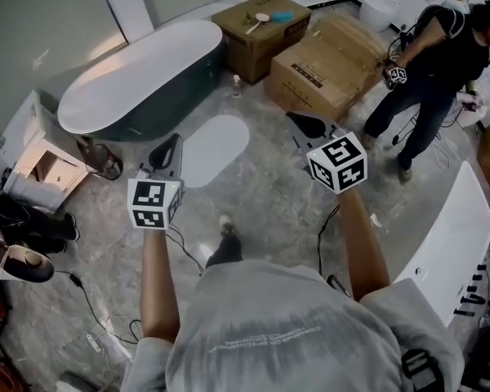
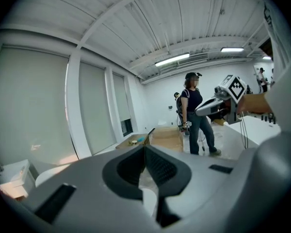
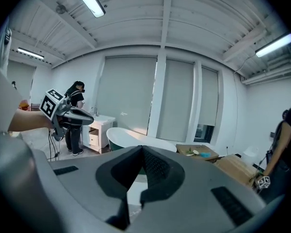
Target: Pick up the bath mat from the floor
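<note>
Head view: the bath mat is seen lying on the floor just ahead, between left gripper and right gripper; both are held pressed together and empty, as nothing is grasped yet.

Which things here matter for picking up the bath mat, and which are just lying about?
For the job:
- bath mat, flat on the floor
- left gripper, shut, empty
- right gripper, shut, empty

Lying about:
- bathtub
- cardboard boxes
- white cabinet
- second person
</note>
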`<state>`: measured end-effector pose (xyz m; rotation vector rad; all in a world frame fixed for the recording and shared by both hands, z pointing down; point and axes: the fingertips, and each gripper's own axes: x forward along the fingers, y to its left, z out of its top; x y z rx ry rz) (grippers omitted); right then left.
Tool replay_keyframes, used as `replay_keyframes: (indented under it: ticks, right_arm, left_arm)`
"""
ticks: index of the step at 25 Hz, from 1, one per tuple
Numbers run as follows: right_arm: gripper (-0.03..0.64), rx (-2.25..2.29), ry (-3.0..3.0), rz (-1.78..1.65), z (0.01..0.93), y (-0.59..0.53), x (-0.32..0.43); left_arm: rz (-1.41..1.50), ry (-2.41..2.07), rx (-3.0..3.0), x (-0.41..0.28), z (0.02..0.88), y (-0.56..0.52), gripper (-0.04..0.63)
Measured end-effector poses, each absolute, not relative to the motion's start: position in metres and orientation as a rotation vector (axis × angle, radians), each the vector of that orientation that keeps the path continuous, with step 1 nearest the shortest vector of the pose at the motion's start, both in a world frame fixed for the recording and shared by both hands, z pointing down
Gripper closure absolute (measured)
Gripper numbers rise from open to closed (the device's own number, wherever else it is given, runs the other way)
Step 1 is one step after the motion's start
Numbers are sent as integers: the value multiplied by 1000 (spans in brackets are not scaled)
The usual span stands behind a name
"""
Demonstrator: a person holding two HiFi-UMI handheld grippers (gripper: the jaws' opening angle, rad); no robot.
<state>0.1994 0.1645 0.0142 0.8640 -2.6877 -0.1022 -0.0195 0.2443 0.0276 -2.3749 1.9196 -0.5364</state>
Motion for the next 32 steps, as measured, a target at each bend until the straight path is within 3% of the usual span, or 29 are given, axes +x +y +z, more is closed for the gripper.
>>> replay_keyframes:
  ticks: [19,32]
  right_arm:
    - [602,1014,-2667,51,17,-2,88]
    - [601,921,-2532,109,91,-83,92]
  left_arm:
    - [-519,1842,-2511,-131,50,61,578]
    - [-556,1850,-2650,-119,120,-33,578]
